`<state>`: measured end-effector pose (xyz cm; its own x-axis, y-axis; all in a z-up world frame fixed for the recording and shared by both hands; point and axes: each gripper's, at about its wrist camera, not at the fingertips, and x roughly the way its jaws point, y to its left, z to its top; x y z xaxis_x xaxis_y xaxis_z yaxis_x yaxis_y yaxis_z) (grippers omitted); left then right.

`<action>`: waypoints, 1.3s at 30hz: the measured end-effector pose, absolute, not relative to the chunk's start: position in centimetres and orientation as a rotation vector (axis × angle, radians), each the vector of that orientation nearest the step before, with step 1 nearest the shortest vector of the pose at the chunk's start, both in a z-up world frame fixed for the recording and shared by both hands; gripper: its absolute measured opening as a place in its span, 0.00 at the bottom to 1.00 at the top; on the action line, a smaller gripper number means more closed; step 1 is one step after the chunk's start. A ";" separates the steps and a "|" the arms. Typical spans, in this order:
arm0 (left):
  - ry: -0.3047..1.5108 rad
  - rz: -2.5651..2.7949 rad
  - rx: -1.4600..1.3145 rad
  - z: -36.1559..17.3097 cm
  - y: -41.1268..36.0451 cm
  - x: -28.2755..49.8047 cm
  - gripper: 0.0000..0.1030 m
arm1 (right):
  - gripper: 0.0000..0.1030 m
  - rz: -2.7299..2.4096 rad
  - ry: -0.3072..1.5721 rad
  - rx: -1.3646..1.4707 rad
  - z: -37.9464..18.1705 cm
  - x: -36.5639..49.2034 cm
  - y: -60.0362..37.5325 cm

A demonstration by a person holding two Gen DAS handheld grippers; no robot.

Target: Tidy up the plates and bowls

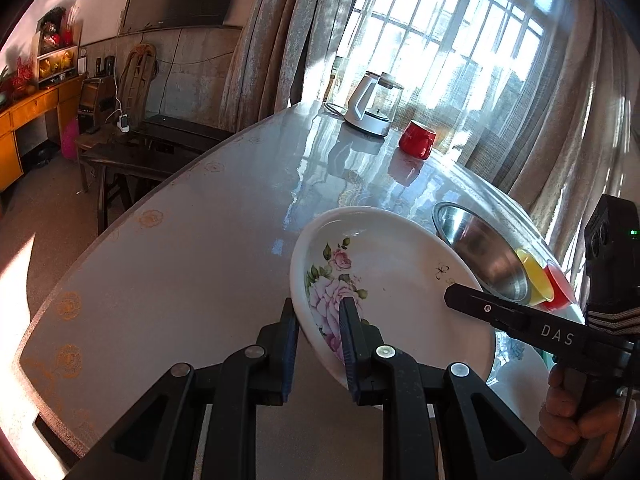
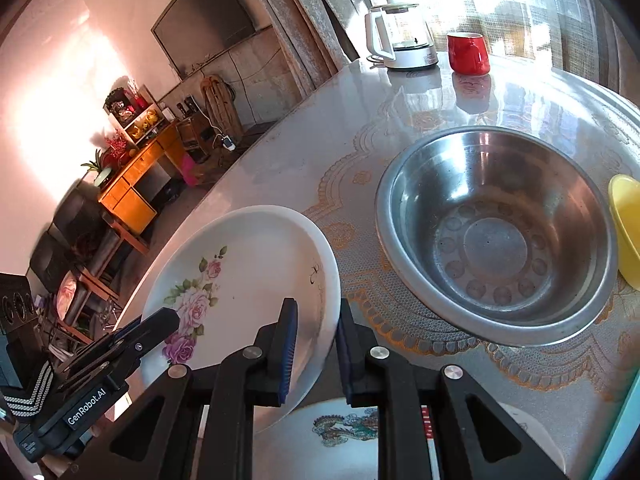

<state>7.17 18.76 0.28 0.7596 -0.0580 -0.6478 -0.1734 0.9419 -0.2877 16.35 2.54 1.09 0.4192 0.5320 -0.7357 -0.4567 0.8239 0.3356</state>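
A white plate with pink roses (image 1: 392, 280) is held tilted above the table, and it also shows in the right wrist view (image 2: 248, 280). My left gripper (image 1: 320, 344) is shut on its left rim. My right gripper (image 2: 316, 344) is shut on its right rim. A second plate with a dragon design (image 2: 340, 428) lies on the table under the right gripper. A steel bowl (image 2: 496, 236) sits to the right, with a yellow bowl (image 2: 626, 224) beyond it. In the left wrist view the steel bowl (image 1: 488, 256), yellow bowl (image 1: 534, 280) and a red bowl (image 1: 560, 286) stand in a row.
A round table with a lace-patterned cover (image 2: 400, 128) holds a white electric kettle (image 2: 400, 36) and a red mug (image 2: 468, 54) at the far side by the curtained window. A dark side table (image 1: 152, 148) stands beyond the table's left edge.
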 end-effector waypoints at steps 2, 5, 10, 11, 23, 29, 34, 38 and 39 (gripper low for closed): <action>0.701 0.043 -0.330 0.9 17.9 7.0 0.20 | 0.18 0.615 0.939 0.110 1.5 15.6 1.5; 0.690 0.005 -0.310 1.8 16.4 6.8 0.20 | 0.19 0.599 0.908 0.145 2.6 14.5 -0.7; 0.688 -0.069 -0.282 2.9 13.2 6.7 0.20 | 0.19 0.552 0.861 0.191 4.3 12.9 -4.4; 0.688 -0.088 -0.276 3.1 12.3 6.7 0.20 | 0.19 0.542 0.853 0.203 4.5 12.6 -5.3; 0.710 -0.284 -0.151 4.3 0.9 7.9 0.20 | 0.20 0.338 0.791 0.310 4.7 7.7 -16.4; 0.732 -0.368 -0.097 4.2 -5.0 8.2 0.20 | 0.20 0.221 0.760 0.369 4.3 5.7 -22.2; 0.763 -0.415 -0.056 3.4 -9.1 8.6 0.21 | 0.20 0.124 0.749 0.393 3.6 4.8 -25.9; 0.789 -0.428 -0.030 2.6 -11.6 9.1 0.21 | 0.20 0.061 0.757 0.406 2.7 4.9 -28.0; 0.798 -0.431 -0.029 2.4 -12.0 9.3 0.21 | 0.20 0.049 0.759 0.409 2.5 4.9 -28.4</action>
<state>9.30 -12.04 2.36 0.6158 -0.3851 -0.6874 0.3636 0.9129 -0.1857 4.90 -28.38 2.45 0.7280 0.1892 -0.6589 0.1026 0.9202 0.3777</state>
